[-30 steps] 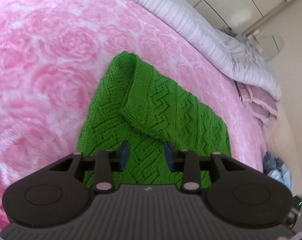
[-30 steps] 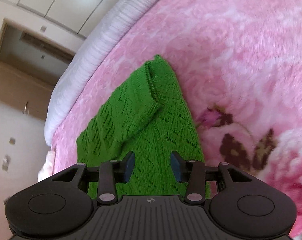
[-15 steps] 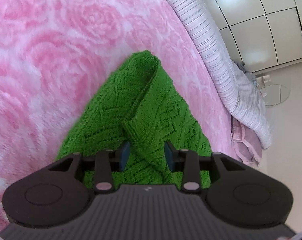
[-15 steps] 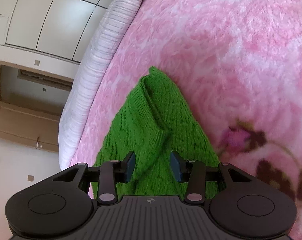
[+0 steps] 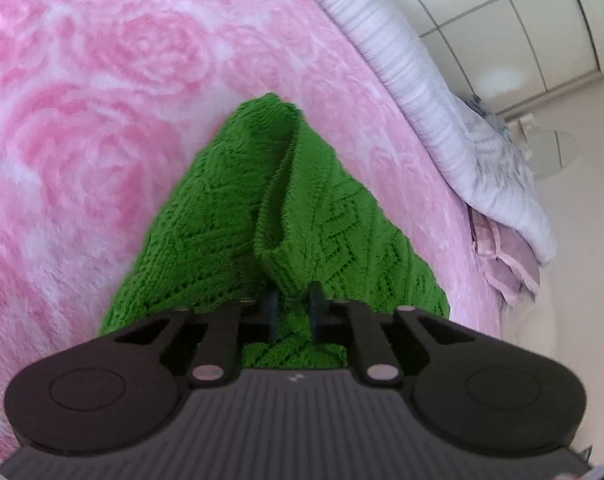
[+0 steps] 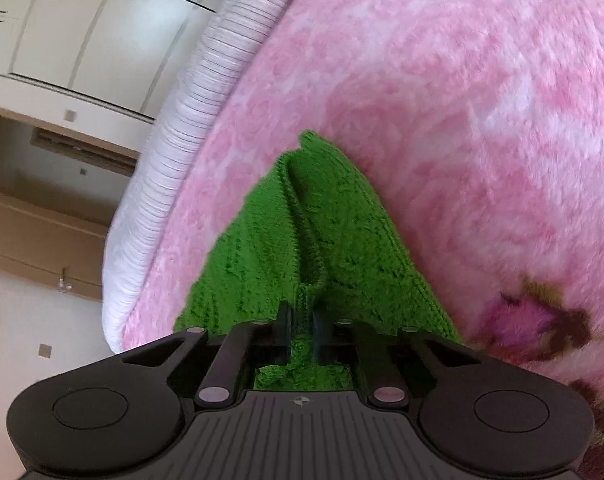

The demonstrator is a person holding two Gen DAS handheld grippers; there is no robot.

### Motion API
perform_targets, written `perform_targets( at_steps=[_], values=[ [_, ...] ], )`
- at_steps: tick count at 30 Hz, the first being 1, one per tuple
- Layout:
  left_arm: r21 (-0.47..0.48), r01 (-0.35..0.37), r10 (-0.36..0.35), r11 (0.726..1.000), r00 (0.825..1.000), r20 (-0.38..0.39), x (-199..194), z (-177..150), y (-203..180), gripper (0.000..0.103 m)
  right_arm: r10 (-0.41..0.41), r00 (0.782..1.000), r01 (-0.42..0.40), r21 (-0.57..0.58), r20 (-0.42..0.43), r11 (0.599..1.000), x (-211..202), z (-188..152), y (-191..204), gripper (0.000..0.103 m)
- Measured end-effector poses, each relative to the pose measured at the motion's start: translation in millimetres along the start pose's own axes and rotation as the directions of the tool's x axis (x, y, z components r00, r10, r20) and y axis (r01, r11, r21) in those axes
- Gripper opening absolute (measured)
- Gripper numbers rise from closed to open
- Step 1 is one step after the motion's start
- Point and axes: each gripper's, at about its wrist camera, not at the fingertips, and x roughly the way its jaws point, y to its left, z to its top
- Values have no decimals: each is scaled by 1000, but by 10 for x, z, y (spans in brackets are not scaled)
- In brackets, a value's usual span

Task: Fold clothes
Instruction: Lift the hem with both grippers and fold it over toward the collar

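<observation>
A green knitted garment point(image 5: 230, 224) lies partly folded on a pink rose-patterned blanket point(image 5: 82, 92). In the left wrist view my left gripper point(image 5: 293, 300) is shut on the garment's near edge, with knit bunched between the fingers. In the right wrist view the same green garment point(image 6: 342, 232) runs away from me, and my right gripper point(image 6: 301, 314) is shut on its near edge. A folded ridge runs up the middle of the cloth in both views.
A white striped duvet point(image 5: 414, 64) lies along the bed's far side, also in the right wrist view point(image 6: 206, 92). Pale pink cloth point(image 5: 502, 260) hangs at the bed's edge. White wardrobe doors point(image 6: 82, 20) and a wooden door frame point(image 6: 34, 216) stand beyond.
Both grippers have closed from open onto the garment's near edge. Both cameras have moved closer and lower to the cloth.
</observation>
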Motion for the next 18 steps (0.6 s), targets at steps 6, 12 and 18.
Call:
perform_targets(
  at_steps=[6, 12, 18],
  values=[
    [86, 36, -39, 996, 999, 30, -320, -129, -78, 7, 58, 997, -57, -9, 44, 998, -384, -101, 42, 6],
    [128, 58, -59, 990, 998, 6, -683, -462, 31, 8, 68, 997, -68, -2, 40, 998, -798, -333, -11, 7],
    [-9, 20, -20, 1000, 1000, -17, -618, -633, 303, 13, -30, 1000, 30, 70, -3, 997, -773, -559, -228, 24]
  ],
)
